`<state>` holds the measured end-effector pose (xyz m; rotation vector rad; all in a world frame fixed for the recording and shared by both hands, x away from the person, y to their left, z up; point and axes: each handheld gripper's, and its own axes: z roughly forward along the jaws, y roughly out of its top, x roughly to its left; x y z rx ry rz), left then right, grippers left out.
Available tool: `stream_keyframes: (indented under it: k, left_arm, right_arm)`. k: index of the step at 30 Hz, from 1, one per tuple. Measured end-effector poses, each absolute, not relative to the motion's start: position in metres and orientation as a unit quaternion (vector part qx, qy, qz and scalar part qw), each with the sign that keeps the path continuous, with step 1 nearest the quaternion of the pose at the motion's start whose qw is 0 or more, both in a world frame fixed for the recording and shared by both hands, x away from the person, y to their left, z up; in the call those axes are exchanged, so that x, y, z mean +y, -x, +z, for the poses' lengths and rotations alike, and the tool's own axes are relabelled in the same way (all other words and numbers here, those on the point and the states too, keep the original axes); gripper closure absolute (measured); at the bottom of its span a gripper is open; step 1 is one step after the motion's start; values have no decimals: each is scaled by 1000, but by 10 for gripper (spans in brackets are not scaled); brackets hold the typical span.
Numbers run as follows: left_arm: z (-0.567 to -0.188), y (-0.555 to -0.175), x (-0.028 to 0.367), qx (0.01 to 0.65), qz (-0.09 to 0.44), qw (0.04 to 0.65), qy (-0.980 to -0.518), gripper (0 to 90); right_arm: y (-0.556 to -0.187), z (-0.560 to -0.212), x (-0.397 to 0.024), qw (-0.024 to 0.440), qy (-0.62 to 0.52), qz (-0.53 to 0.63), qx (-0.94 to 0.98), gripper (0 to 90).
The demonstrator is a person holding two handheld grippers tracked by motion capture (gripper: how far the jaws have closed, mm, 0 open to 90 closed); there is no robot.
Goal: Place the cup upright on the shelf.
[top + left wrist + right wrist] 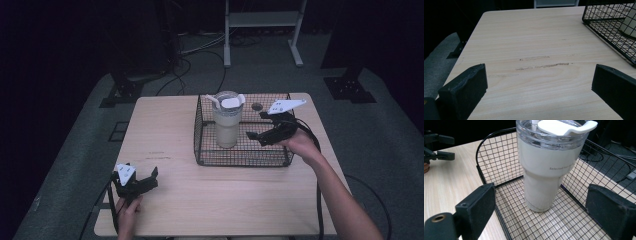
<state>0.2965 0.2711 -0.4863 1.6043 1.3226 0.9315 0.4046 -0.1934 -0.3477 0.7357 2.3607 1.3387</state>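
Note:
A white tumbler (227, 122) with a clear lid and white flip tab stands upright in the left part of a black wire basket (240, 162) on the wooden table. My right gripper (256, 125) hovers over the basket's right half, open and aimed at the tumbler. In the right gripper view the tumbler (544, 170) stands between and beyond the spread jaws of the right gripper (541, 195), untouched, inside the basket (499, 152). My left gripper (136, 175) rests low near the table's front left, open with nothing in it. The left gripper (539, 80) faces bare wood, with the basket (604, 27) at the upper right.
The table (165, 125) has bare wood left of and in front of the basket. A small round hole (257, 106) sits behind the basket. Beyond the table are a white frame's legs (227, 50), floor cables (200, 47) and dark stand bases (350, 87).

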Motion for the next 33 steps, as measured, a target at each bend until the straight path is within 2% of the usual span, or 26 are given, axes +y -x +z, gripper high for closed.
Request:
stream_keyframes:
  k: [33]
  left_arm:
    - [-486, -296, 271, 526, 372, 414, -643, 0]
  right_arm:
    - [-362, -372, -209, 147, -239, 481, 831, 87]
